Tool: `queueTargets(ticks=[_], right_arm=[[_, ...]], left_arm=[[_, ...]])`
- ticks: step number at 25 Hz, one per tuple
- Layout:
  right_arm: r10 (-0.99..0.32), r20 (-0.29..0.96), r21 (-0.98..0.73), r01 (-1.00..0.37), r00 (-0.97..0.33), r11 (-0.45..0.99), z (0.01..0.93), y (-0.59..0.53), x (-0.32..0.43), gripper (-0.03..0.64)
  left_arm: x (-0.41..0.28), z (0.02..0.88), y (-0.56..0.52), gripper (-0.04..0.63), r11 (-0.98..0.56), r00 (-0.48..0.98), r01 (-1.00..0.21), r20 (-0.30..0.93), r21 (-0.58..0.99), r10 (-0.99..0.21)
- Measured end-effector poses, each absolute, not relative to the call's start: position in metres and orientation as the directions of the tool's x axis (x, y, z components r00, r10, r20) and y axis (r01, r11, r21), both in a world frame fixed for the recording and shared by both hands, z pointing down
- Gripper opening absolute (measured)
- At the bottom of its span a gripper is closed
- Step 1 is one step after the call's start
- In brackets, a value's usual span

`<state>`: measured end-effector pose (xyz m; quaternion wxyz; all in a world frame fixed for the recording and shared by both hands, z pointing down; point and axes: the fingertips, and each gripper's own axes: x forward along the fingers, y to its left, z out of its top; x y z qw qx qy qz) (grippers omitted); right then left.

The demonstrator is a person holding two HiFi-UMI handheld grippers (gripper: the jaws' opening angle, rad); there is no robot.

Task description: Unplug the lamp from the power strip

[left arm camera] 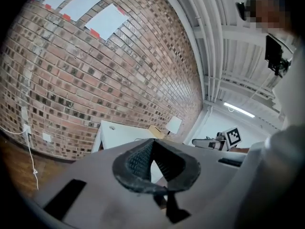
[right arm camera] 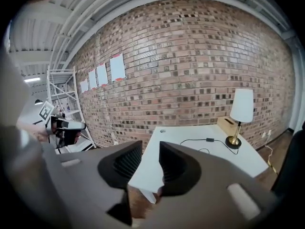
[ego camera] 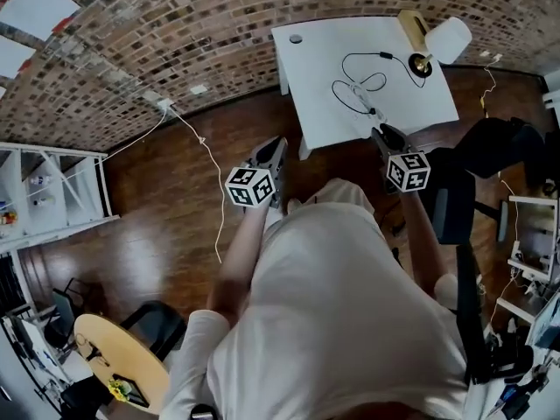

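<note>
In a brick-walled workroom, a person in a white shirt (ego camera: 341,304) stands over a dark wooden floor (ego camera: 166,226) with a gripper in each hand, both short of the table. The left gripper (ego camera: 276,147), at 11 o'clock from the person's chest, has its fingers closed together at the tips with nothing in them. It hangs over bare floor, off the table's near left corner. The right gripper (ego camera: 383,135), at 1 o'clock, has its fingers standing apart and empty, and its own camera shows the table edge through the gap. It hovers at the near edge of the white table (ego camera: 311,77).

On the tabletop just beyond that gripper lies the pale power strip (ego camera: 361,100). A black cord (ego camera: 350,68) loops from it toward 1 o'clock, past an inline switch (ego camera: 385,55), to the brass base of the lamp (ego camera: 444,40). The lamp stands upright with its white shade at the table's far right corner. Whether the plug sits in the strip cannot be made out from here. A tan box (ego camera: 411,26) rests beside the lamp at its 9 o'clock.

A black chair (ego camera: 499,147) stands at 3 o'clock of the table, and white shelving (ego camera: 52,191) lines the room at 9 o'clock. A thin white cable (ego camera: 210,178) trails across the floor from the brick wall (ego camera: 175,42).
</note>
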<state>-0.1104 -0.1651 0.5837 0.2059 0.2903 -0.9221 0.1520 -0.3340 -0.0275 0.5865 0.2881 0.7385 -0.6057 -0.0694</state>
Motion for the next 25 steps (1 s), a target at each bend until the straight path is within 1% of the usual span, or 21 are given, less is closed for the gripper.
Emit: queueTargets(ticks=[6,13,16,21,25], right_arm=[[-0.528,0.39,-0.171,-0.623,-0.754,0.764,0.558,-0.18,-0.089,0.106],[-0.509,0.344,-0.214,-0.593,-0.789,0.776,0.53,-0.187,-0.039,0.103],[-0.501,0.339,-0.228,-0.586,-0.796,0.777,0.53,-0.185,-0.005,0.103],[-0.515,0.333,-0.24,-0.599,-0.79,0.764,0.523,-0.186,0.083,0.092],[-0.506,0.336,-0.255,-0.594,-0.794,0.763,0.534,-0.182,0.13,0.092]], left_arm=[[-0.337,0.566,-0.02,0.003,-0.074,0.212,-0.855,0.216,0.513,-0.953],[-0.298,0.535,-0.017,0.003,-0.023,0.151,-0.859,0.208,0.512,-0.966],[-0.277,0.539,-0.011,0.003,0.021,0.117,-0.847,0.224,0.531,-0.967],[-0.21,0.546,0.004,0.003,0.06,0.085,-0.83,0.231,0.555,-0.969],[-0.172,0.545,0.018,0.003,0.089,0.047,-0.83,0.227,0.551,-0.973]])
